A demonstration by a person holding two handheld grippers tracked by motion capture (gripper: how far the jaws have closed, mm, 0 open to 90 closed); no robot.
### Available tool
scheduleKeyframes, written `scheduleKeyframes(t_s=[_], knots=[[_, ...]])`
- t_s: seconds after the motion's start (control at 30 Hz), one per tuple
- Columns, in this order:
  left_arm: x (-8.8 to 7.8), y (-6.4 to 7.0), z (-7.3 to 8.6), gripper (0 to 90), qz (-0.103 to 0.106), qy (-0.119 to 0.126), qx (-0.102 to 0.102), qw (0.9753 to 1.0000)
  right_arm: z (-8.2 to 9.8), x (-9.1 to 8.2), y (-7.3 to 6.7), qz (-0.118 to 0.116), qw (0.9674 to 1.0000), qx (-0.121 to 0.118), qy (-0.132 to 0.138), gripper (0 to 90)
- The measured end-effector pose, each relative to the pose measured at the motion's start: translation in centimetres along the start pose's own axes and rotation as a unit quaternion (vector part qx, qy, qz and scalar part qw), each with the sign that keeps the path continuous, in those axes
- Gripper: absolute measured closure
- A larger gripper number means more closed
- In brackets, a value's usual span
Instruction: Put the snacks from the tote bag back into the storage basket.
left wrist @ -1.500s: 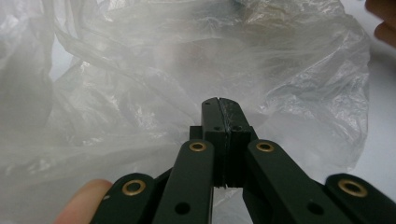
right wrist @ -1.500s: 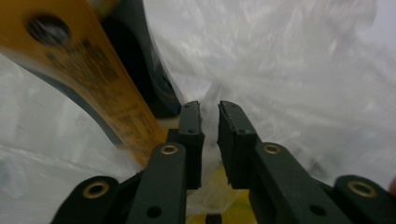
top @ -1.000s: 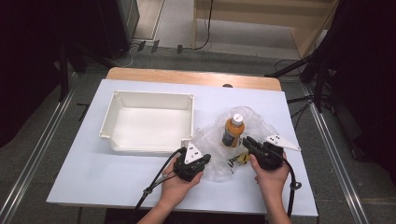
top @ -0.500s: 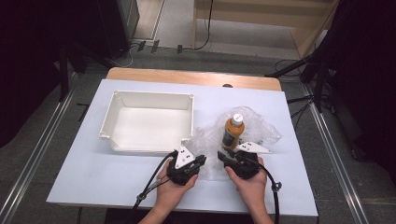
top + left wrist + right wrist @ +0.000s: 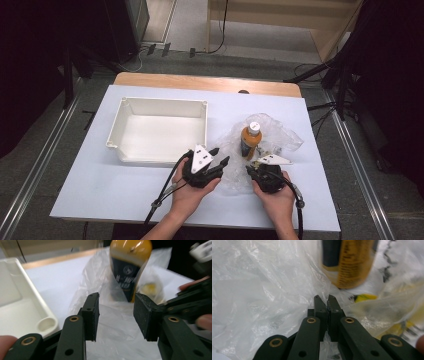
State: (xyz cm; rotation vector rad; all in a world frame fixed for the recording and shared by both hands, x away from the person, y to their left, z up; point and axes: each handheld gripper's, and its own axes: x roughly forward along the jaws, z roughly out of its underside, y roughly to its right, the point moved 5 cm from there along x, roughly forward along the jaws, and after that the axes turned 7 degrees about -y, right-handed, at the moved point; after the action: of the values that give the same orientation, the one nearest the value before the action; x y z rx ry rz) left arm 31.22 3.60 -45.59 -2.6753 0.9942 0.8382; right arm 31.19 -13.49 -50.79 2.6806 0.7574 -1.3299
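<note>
An orange bottle (image 5: 250, 140) with a white cap and dark label stands upright on a crumpled clear plastic bag (image 5: 282, 134) right of the table's middle. My left gripper (image 5: 221, 155) hovers at the bag's left edge, its jaws just opened and nothing between them. In the left gripper view, the left gripper (image 5: 116, 307) faces the bottle (image 5: 130, 270) across the plastic bag (image 5: 115, 325). My right gripper (image 5: 250, 170) is at the bag's near edge. In the right gripper view, the right gripper (image 5: 325, 298) has just closed and pinches a fold of the bag (image 5: 262, 290), the bottle (image 5: 352, 262) standing just beyond.
A white rectangular tray (image 5: 157, 102) lies empty left of the bag, its corner close to my left gripper, with the tray's rim (image 5: 15, 290) at the left of that view. Something small and yellow (image 5: 364, 298) lies inside the bag near the bottle's base. Blue-white table surface surrounds them.
My left gripper's jaws have opened and it has lifted a little. My right gripper has moved left and nearer the person, then shut on the bag's near edge.
</note>
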Motion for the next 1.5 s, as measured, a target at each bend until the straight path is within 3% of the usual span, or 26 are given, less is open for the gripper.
scheduleKeyframes(t_s=[0.17, 0.27, 0.33, 0.4, 0.47, 0.57, 0.67, 0.77, 0.87, 0.93, 1.0, 1.03, 1.1, 1.17, 1.23, 1.3, 1.37, 1.43, 1.5], knots=[[3.0, -0.3, 1.6, 71.0, -0.018, -0.058, -0.003, 0.9981, 0.7, -0.9, 2.2, 0.009, 0.9998, 0.015, 0.005, 90.0], [4.2, -0.4, 2.7, 80.9, -0.019, -0.091, -0.004, 0.9957, 0.9, -1.5, 2.8, 0.002, 0.9998, 0.004, 0.017, 89.5], [4.5, -0.3, 2.9, 84.7, -0.025, -0.101, -0.001, 0.9945, 0.7, -1.9, 3.0, -0.001, 0.9995, 0.006, 0.032, 84.1], [4.6, -0.3, 2.9, 86.7, -0.03, -0.105, 0.002, 0.994, 0.2, -2.7, 3.2, -0.009, 0.998, 0.017, 0.06, 72.1], [4.8, -0.3, 3.0, 87.9, -0.029, -0.112, -0.003, 0.9932, -0.7, -3.8, 3.3, -0.017, 0.9943, 0.021, 0.103, 64.2], [4.9, -0.2, 3.2, 88.7, -0.033, -0.118, 0.003, 0.9925, -2.4, -5.4, 3.3, -0.013, 0.9883, 0.014, 0.151, 59.3], [4.8, -0.2, 3.2, 88.9, -0.03, -0.119, 0.0, 0.9924, -3.7, -6.2, 2.6, -0.015, 0.9843, 0.0, 0.176, 56.4], [4.8, -0.2, 3.3, 89.1, -0.03, -0.119, 0.003, 0.9924, -4.7, -6.1, 1.8, -0.014, 0.9822, -0.014, 0.187, 47.1], [4.8, -0.1, 3.3, 89.3, -0.031, -0.12, 0.003, 0.9923, -5.9, -5.8, 1.4, -0.004, 0.9805, -0.012, 0.196, 39.4], [4.8, -0.1, 3.3, 89.3, -0.029, -0.119, 0.0, 0.9925, -6.5, -6.2, 1.3, -0.002, 0.9755, -0.013, 0.22, 45.3], [4.8, -0.2, 3.3, 89.3, -0.028, -0.12, 0.003, 0.9924, -7.0, -6.8, 1.9, -0.012, 0.9683, 0.006, 0.25, 55.0], [4.8, -0.1, 3.3, 89.4, -0.029, -0.119, 0.002, 0.9925, -7.3, -6.9, 2.5, -0.007, 0.9661, 0.018, 0.257, 63.1], [4.8, -0.1, 3.3, 89.4, -0.03, -0.119, 0.005, 0.9924, -7.9, -6.4, 3.8, 0.016, 0.9684, 0.037, 0.246, 72.7], [4.8, -0.1, 3.3, 89.5, -0.03, -0.119, 0.006, 0.9924, -8.5, -5.3, 4.7, 0.015, 0.9722, 0.039, 0.231, 80.2], [4.7, -0.1, 3.3, 89.6, -0.027, -0.121, 0.006, 0.9923, -8.6, -3.3, 5.2, 0.014, 0.9791, 0.043, 0.198, 84.6], [4.6, -0.1, 3.3, 90.0, -0.017, -0.12, 0.004, 0.9926, -8.1, -0.8, 5.7, 0.026, 0.9877, 0.044, 0.148, 87.9], [4.5, -0.1, 3.3, 90.0, -0.01, -0.118, -0.001, 0.9929, -7.3, 1.3, 6.1, 0.031, 0.9936, 0.051, 0.095, 89.7], [4.2, -0.3, 3.2, 90.0, -0.005, -0.108, -0.006, 0.9941, -6.6, 2.7, 6.3, 0.026, 0.9958, 0.064, 0.06, 90.0], [3.9, -0.4, 3.1, 90.0, 0.003, -0.098, -0.009, 0.9951, -6.0, 3.3, 6.3, 0.026, 0.9959, 0.072, 0.049, 90.0]])
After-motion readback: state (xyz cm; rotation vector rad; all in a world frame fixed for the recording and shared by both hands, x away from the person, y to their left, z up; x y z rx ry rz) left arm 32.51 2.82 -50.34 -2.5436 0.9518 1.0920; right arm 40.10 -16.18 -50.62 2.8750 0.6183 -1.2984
